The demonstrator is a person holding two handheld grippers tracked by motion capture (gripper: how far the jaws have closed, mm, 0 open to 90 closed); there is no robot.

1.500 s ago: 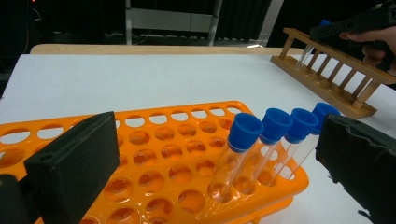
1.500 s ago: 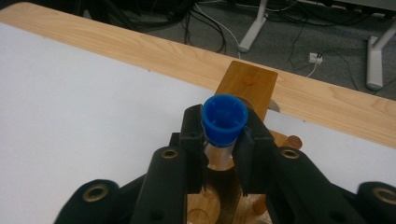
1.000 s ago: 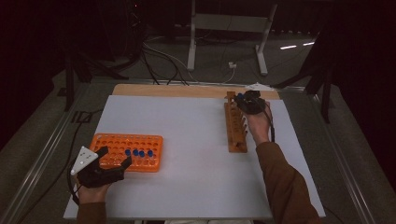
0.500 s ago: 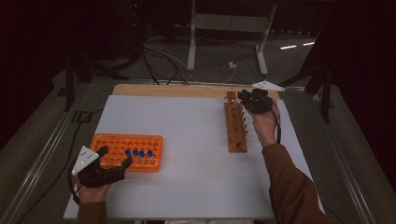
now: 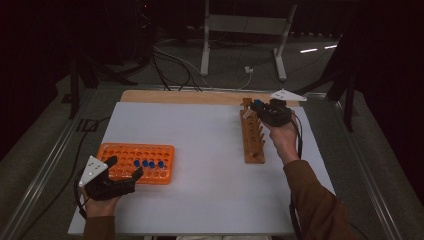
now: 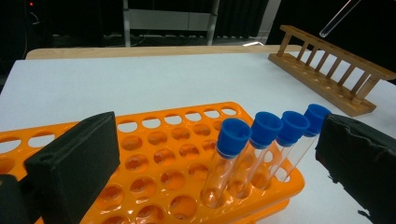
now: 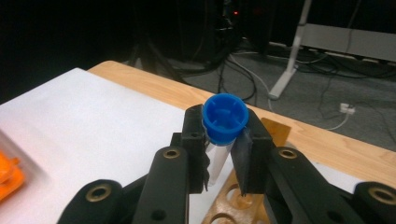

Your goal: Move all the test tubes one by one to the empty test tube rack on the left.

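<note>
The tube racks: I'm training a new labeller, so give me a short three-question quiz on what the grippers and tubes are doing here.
1. True or false: the right gripper is shut on a tube.
2. How many tubes stand in the orange rack?
3. What is the left gripper doing? A) holding a tube B) open beside the orange rack C) resting on the wooden rack

Key: 1 true; its jaws clamp a blue-capped tube above the wooden rack's holes. 2 four, in a row. 3 B; its jaws stand apart, with nothing between them.
</note>
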